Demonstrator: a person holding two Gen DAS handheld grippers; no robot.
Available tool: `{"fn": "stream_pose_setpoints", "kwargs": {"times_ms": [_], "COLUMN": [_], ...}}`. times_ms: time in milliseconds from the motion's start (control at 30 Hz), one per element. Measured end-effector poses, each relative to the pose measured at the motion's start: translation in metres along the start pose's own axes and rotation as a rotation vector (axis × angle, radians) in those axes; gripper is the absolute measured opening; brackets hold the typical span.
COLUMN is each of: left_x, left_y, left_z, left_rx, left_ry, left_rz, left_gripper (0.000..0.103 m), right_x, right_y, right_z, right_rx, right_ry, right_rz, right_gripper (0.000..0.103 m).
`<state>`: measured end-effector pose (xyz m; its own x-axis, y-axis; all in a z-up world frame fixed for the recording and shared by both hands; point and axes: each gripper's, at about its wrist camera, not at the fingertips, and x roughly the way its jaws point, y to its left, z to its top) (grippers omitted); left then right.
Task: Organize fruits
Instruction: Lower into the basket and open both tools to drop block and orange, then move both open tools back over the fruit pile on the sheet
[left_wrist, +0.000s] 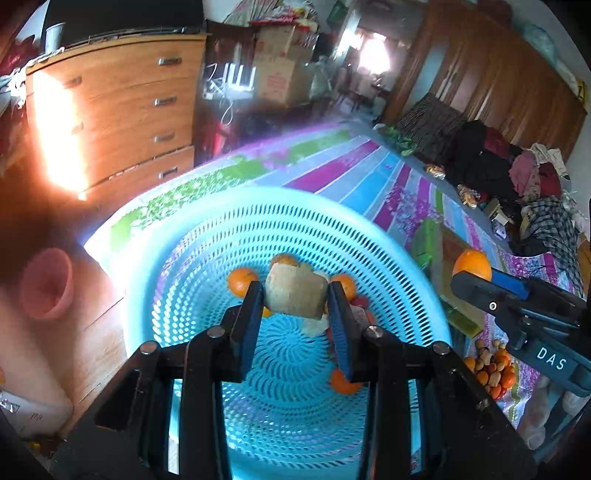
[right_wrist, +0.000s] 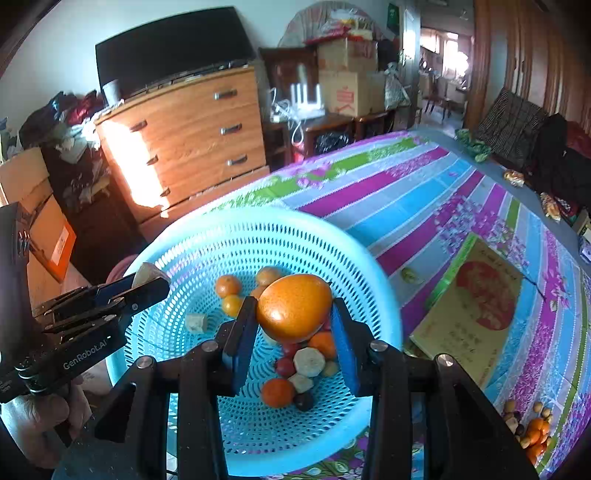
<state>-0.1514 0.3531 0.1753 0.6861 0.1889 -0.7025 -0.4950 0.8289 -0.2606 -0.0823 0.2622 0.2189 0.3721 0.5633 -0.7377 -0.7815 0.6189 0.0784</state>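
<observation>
A round light-blue slotted basket (left_wrist: 207, 236) (right_wrist: 369, 258) sits on the striped tablecloth. It holds several small oranges (right_wrist: 228, 286), pale cut pieces (right_wrist: 309, 362) and small dark red fruits (right_wrist: 285, 366). My left gripper (left_wrist: 295, 291) is shut on a pale beige cut chunk (left_wrist: 295, 295) above the basket; it also shows at the left in the right wrist view (right_wrist: 147, 284). My right gripper (right_wrist: 293, 312) is shut on a large orange (right_wrist: 294, 307) (left_wrist: 472, 264) over the basket; it enters from the right in the left wrist view.
A pile of small fruits (right_wrist: 532, 428) (left_wrist: 491, 369) lies on the cloth at the lower right. A yellow-green flat box (right_wrist: 476, 310) lies right of the basket. A wooden dresser (right_wrist: 184, 140) stands behind. A pink bowl (left_wrist: 46, 282) sits left of the basket.
</observation>
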Motion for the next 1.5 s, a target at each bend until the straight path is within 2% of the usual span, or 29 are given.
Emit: {"fn": "stream_pose_setpoints", "kwargs": {"times_ms": [300, 500, 1200, 1233, 1333, 1367, 1500], "left_x": [0.015, 0.021, 0.029, 0.029, 0.027, 0.027, 0.029], "left_y": [0.023, 0.03, 0.024, 0.024, 0.024, 0.024, 0.025], "left_z": [-0.008, -0.011, -0.01, -0.01, -0.009, -0.009, -0.01], "left_rx": [-0.016, -0.027, -0.014, -0.015, -0.018, -0.02, -0.026], "left_ry": [0.081, 0.104, 0.135, 0.136, 0.126, 0.123, 0.13], "left_rz": [0.008, 0.009, 0.017, 0.017, 0.022, 0.024, 0.033], "left_gripper": [0.036, 0.036, 0.037, 0.042, 0.066, 0.071, 0.078], "right_x": [0.041, 0.058, 0.065, 0.064, 0.065, 0.064, 0.063], "right_y": [0.001, 0.001, 0.0, 0.0, 0.0, 0.0, 0.001], "right_z": [-0.01, -0.019, -0.022, -0.022, -0.023, -0.023, -0.023], "right_rx": [0.025, 0.043, 0.065, 0.067, 0.06, 0.058, 0.061], "right_ry": [0.126, 0.17, 0.187, 0.187, 0.198, 0.197, 0.187], "right_rz": [0.017, 0.038, 0.07, 0.07, 0.071, 0.072, 0.069], "right_gripper": [0.043, 0.043, 0.044, 0.044, 0.046, 0.053, 0.055]}}
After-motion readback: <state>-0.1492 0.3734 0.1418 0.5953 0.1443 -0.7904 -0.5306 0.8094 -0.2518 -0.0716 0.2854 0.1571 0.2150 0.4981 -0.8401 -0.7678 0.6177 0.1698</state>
